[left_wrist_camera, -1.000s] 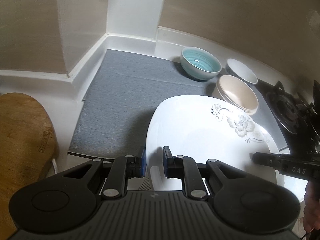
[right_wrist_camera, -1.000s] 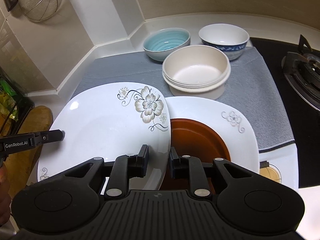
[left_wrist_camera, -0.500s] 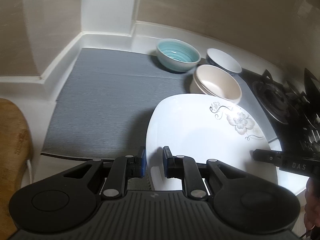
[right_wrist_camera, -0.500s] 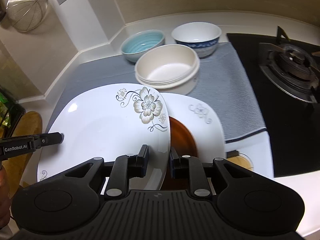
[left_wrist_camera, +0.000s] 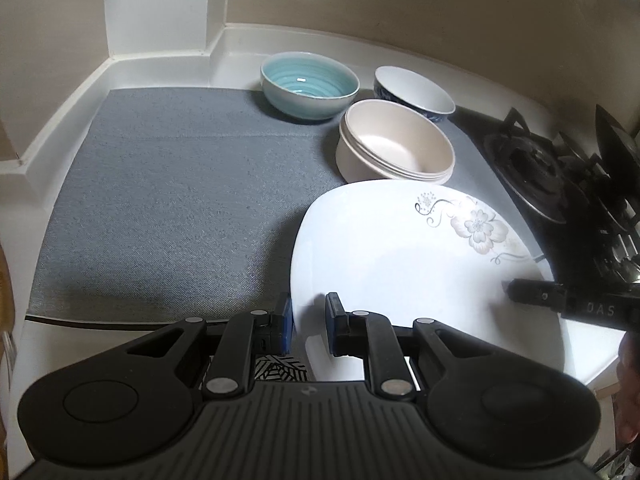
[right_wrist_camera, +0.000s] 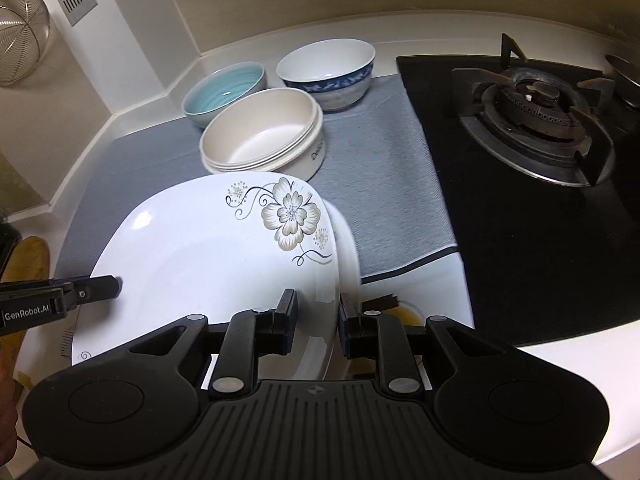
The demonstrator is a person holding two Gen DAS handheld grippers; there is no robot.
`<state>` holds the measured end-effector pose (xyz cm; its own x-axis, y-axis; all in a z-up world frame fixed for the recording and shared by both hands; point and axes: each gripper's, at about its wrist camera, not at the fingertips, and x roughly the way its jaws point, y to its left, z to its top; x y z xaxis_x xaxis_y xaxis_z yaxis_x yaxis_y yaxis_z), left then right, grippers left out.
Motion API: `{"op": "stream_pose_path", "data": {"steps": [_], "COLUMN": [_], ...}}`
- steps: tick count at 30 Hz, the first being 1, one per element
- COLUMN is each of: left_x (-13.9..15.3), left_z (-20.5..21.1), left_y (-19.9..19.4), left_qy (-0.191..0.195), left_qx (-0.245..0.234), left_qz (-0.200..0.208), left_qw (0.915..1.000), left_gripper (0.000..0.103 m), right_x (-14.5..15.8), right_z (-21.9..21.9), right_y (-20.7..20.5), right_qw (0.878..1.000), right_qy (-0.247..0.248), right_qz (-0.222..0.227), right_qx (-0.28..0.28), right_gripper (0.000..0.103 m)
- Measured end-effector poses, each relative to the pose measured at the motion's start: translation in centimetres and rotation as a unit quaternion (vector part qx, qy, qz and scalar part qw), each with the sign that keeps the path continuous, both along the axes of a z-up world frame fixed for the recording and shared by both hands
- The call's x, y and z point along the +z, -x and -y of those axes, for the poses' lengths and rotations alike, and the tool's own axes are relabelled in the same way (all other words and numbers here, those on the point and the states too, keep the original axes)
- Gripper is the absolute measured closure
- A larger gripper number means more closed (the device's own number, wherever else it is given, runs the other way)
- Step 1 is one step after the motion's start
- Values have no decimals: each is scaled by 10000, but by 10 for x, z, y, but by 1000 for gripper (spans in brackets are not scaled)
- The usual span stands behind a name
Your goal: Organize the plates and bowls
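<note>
floral square plate [right_wrist_camera: 208, 256] | left rim clamped in left gripper [left_wrist_camera: 308, 322] | right rim clamped in right gripper [right_wrist_camera: 318, 316] | stacked beige bowls [right_wrist_camera: 262, 136] beyond far edge

We've got open grey mat [left_wrist_camera: 168, 200] on the left, room to pass there. Back right is crowded: teal bowl [left_wrist_camera: 310, 84], blue-rimmed bowl [right_wrist_camera: 326, 70] and beige bowl stack [right_wrist_camera: 262, 136] close together. Gas burner [right_wrist_camera: 536, 120] blocks the right. Flowered plate [right_wrist_camera: 216, 252] fills the front.
</note>
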<state>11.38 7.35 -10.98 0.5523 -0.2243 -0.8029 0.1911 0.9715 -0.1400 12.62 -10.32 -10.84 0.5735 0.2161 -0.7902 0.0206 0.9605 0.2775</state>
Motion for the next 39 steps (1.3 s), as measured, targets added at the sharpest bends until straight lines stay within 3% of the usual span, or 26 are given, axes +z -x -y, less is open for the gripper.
{"op": "stream_pose_path", "data": {"steps": [25, 36, 39], "left_x": [-4, -6, -5], "left_z": [5, 7, 9], "left_y": [-4, -1, 0], "left_qy": [-172, -287, -347], "left_qx": [-182, -249, -268], "left_qz": [-35, 75, 130], "left_qw": [9997, 9993, 9990], "left_gripper": [82, 80, 80], "right_x": [15, 23, 12], "right_z": [-34, -21, -11], "right_y": [2, 21, 13], "right_qw": [9999, 9996, 9995], "right_qy": [142, 223, 255], "right_qz": [-16, 100, 117], "right_qx": [-85, -136, -133], "right_gripper": [81, 79, 79]}}
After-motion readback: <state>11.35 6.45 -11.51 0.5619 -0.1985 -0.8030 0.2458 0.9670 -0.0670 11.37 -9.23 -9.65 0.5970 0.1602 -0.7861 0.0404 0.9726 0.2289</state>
